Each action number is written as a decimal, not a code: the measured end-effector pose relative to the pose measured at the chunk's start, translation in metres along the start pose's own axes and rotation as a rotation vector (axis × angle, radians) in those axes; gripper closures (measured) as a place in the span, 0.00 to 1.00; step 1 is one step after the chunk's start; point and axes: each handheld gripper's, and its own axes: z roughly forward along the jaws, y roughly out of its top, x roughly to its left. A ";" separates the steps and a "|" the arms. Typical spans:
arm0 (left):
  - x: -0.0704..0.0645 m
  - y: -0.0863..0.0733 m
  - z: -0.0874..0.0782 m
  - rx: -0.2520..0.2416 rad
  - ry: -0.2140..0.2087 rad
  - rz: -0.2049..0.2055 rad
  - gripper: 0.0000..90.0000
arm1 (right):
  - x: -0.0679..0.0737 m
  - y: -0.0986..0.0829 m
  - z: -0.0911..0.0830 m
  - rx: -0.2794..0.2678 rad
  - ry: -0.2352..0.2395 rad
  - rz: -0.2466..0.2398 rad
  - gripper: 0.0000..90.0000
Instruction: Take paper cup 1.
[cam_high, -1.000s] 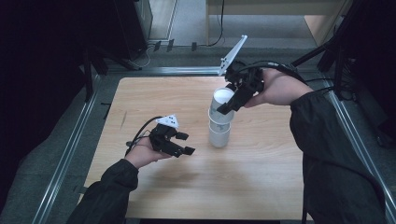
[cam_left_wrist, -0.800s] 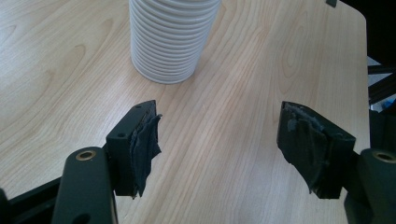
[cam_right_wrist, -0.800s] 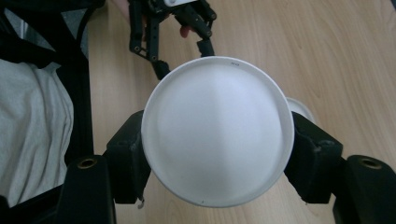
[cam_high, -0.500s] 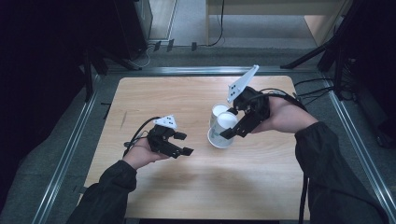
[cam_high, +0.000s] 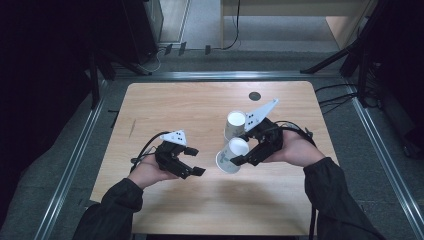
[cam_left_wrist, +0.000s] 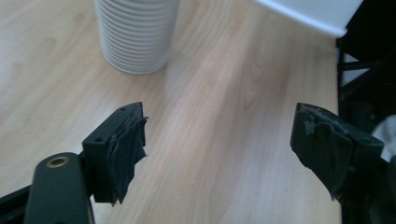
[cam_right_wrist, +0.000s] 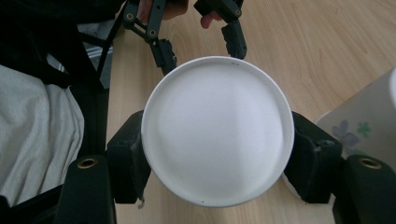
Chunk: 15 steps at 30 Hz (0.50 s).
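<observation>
A stack of white paper cups (cam_high: 234, 124) stands upright right of the table's centre; it appears ribbed in the left gripper view (cam_left_wrist: 137, 35). My right gripper (cam_high: 243, 149) is shut on a single white cup (cam_high: 230, 157), tipped on its side just in front of the stack and clear of it. In the right gripper view the cup's round base (cam_right_wrist: 217, 130) sits between the jaws, with the flower-printed stack (cam_right_wrist: 364, 123) at right. My left gripper (cam_high: 196, 161) hovers open left of the held cup, jaws wide apart with nothing between them (cam_left_wrist: 219, 144).
The wooden table (cam_high: 165, 107) has a small dark round hole (cam_high: 255, 95) near its far edge. Metal rails (cam_high: 70, 165) run along both sides. Cables trail from both grippers. Dark equipment stands beyond the table's far left corner.
My right gripper has lifted one cup off the stack, carried it nearer and leftward, and tipped it on its side. The left gripper has barely moved.
</observation>
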 end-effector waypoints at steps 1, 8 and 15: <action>-0.001 -0.001 0.000 -0.003 -0.004 0.005 0.19 | 0.000 -0.002 0.003 -0.008 0.004 0.000 0.37; -0.004 -0.003 -0.001 -0.021 0.006 0.020 0.20 | 0.000 -0.014 0.022 -0.054 0.032 0.016 0.37; -0.004 -0.001 -0.004 -0.057 -0.020 0.027 0.20 | 0.000 -0.020 0.034 -0.097 0.038 0.033 0.37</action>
